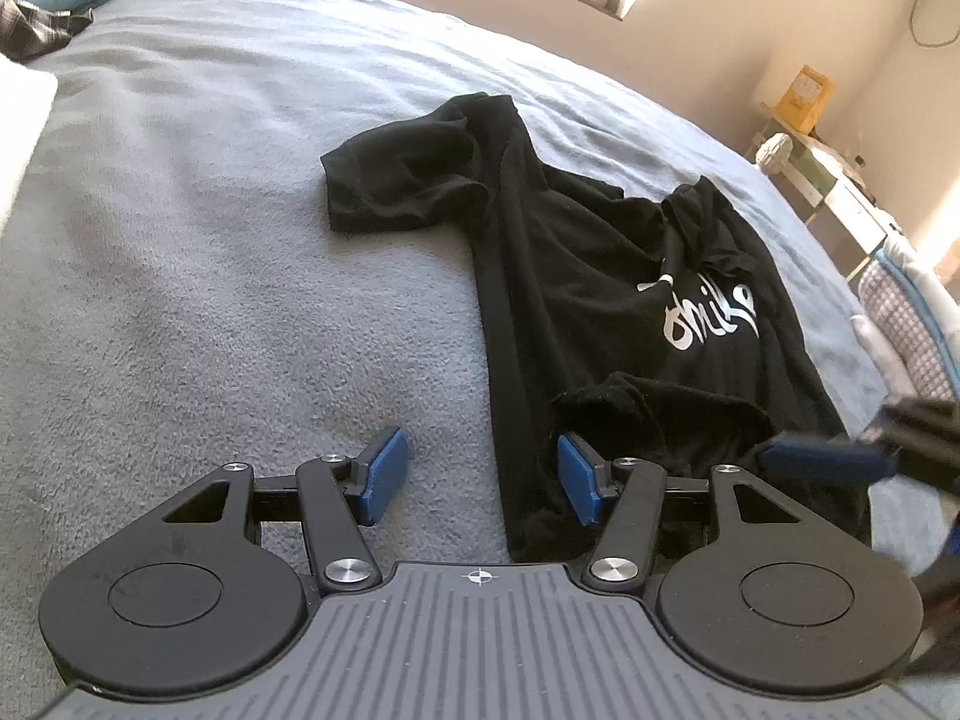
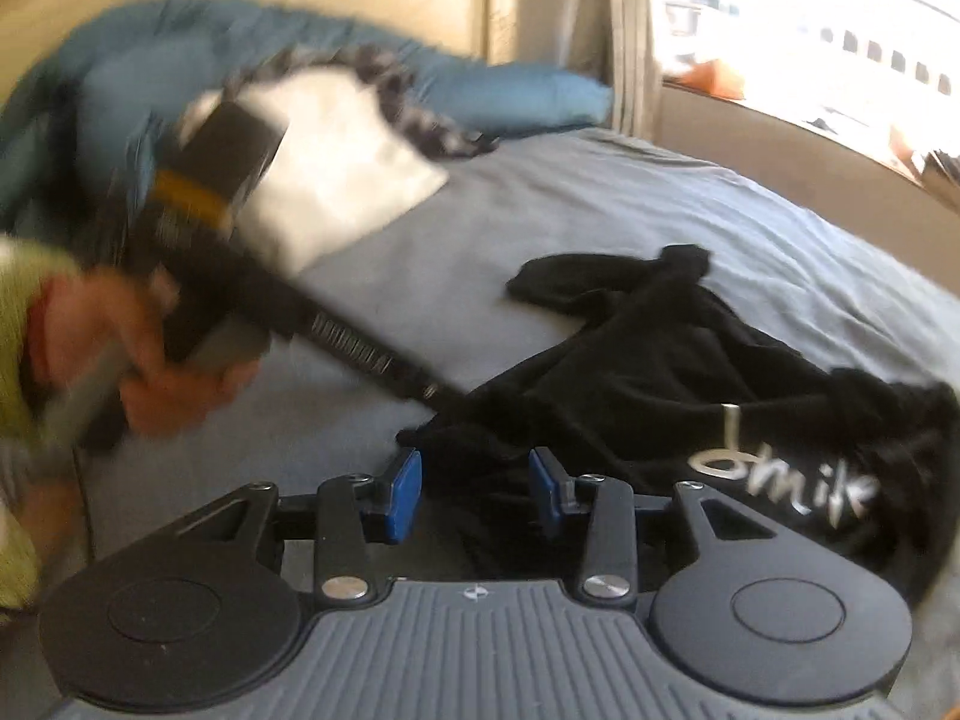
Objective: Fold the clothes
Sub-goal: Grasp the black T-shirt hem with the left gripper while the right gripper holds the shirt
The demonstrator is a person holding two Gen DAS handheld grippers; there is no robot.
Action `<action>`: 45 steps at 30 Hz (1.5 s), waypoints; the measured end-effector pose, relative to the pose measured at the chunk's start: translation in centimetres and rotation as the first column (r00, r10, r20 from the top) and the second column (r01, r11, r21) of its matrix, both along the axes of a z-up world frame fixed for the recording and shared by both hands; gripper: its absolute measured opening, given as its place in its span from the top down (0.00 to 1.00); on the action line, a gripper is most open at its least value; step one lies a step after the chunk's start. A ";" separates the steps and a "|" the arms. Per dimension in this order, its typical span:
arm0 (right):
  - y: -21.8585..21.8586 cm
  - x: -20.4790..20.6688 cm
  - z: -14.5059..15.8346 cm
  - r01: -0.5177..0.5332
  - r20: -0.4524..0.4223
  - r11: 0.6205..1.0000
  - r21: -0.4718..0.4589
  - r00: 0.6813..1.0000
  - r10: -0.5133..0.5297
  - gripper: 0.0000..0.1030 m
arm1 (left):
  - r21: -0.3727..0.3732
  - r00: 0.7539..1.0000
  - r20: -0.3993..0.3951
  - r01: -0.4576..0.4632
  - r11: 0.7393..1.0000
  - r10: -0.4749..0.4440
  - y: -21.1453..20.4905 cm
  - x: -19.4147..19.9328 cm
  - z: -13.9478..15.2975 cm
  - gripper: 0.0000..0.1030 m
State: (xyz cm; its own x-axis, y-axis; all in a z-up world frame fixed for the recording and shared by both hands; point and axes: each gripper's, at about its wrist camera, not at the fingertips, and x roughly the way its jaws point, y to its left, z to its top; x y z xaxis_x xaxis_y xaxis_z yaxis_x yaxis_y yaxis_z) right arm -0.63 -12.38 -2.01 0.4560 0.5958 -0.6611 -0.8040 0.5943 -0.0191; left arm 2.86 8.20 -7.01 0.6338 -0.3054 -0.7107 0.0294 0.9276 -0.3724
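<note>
The black shirt [image 1: 576, 276] looks soft, light and floppy, so the wide-open, empty left gripper [image 1: 480, 480] and right gripper [image 2: 474, 489] should pinch its bottom edge.

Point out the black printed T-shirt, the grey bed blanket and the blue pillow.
black printed T-shirt [image 1: 564, 276]: left wrist view, chest area.
grey bed blanket [image 1: 210, 240]: left wrist view, bare stretch.
blue pillow [image 2: 522, 97]: right wrist view, right end.

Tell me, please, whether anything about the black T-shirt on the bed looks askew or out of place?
Yes. The black T-shirt lies rumpled on the grey bedspread: its right side is bunched over the white lettering, and the hem is folded up near the open left hand-held gripper.
</note>
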 end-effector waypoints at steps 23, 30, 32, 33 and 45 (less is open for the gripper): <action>0.3 0.0 -0.1 0.038 -0.201 0.994 0.101 0.980 -0.018 0.96 | -0.352 0.989 -0.006 0.137 0.926 -0.149 2.5 -4.3 3.3 0.44; 1.2 -3.1 0.8 -0.063 -0.237 0.991 0.119 0.967 0.090 0.96 | -0.456 0.974 -0.073 0.158 0.876 -0.213 1.9 -5.5 1.9 0.39; 1.4 -3.8 1.0 -0.074 -0.250 0.989 0.126 0.963 0.104 0.96 | -0.498 0.971 -0.114 0.128 0.858 -0.211 2.1 -5.6 1.0 0.39; 1.4 -4.1 1.0 -0.078 -0.256 0.989 0.127 0.961 0.109 0.96 | -0.514 0.970 -0.133 0.109 0.851 -0.205 2.3 -5.6 0.5 0.39; 2.3 -6.1 1.0 -0.117 -0.342 0.974 0.196 0.922 0.180 0.96 | -0.706 0.929 -0.286 -0.040 0.707 -0.233 2.6 -6.5 -4.3 0.39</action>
State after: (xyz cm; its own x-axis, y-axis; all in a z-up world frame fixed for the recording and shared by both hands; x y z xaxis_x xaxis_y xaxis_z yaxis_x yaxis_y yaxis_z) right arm -6.78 -10.05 -0.97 0.1076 0.7548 -0.6470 -0.8183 0.4369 0.3736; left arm -3.65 10.84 -11.34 0.3407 -0.8379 -0.4265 -0.1464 0.4008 -0.9044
